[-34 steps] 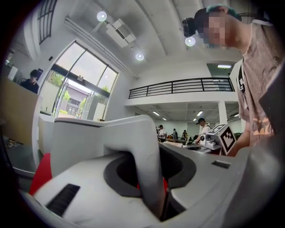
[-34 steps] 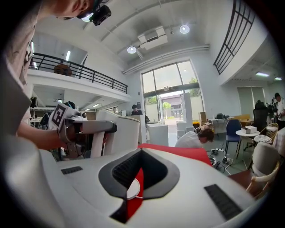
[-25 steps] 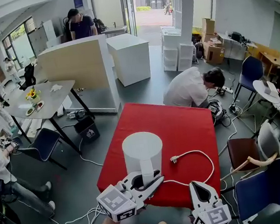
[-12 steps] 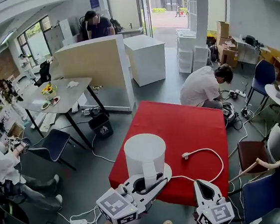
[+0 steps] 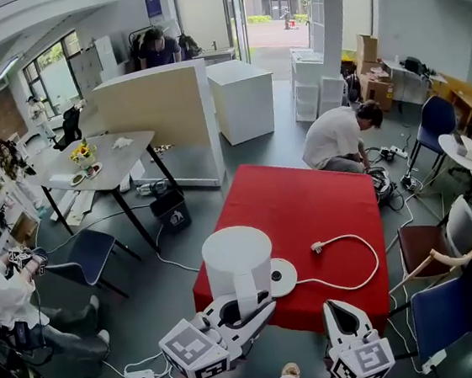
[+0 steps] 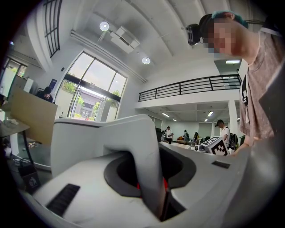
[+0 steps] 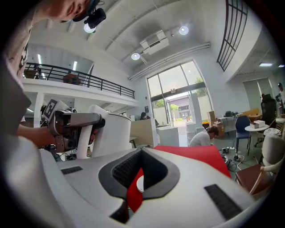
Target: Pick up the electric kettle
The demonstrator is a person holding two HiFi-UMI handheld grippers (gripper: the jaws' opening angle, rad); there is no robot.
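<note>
Your left gripper is clamped on the handle of the white cylindrical electric kettle. The left gripper view shows both jaws pressed against that white handle, with the kettle body right behind it. The kettle is upright and off its round white base. It sits in the air by the near-left corner of the red tabletop, while the base lies on the cloth just to the kettle's right. A white power cord loops away from the base across the red surface and ends in a plug further back.

Your right gripper hangs off the near edge of the tabletop, well apart from the kettle. Its jaw tips are together with nothing caught between them; through the gap behind the tips you only see red cloth. From the right gripper view, the kettle and the left gripper holding it show up off to the left.
</note>
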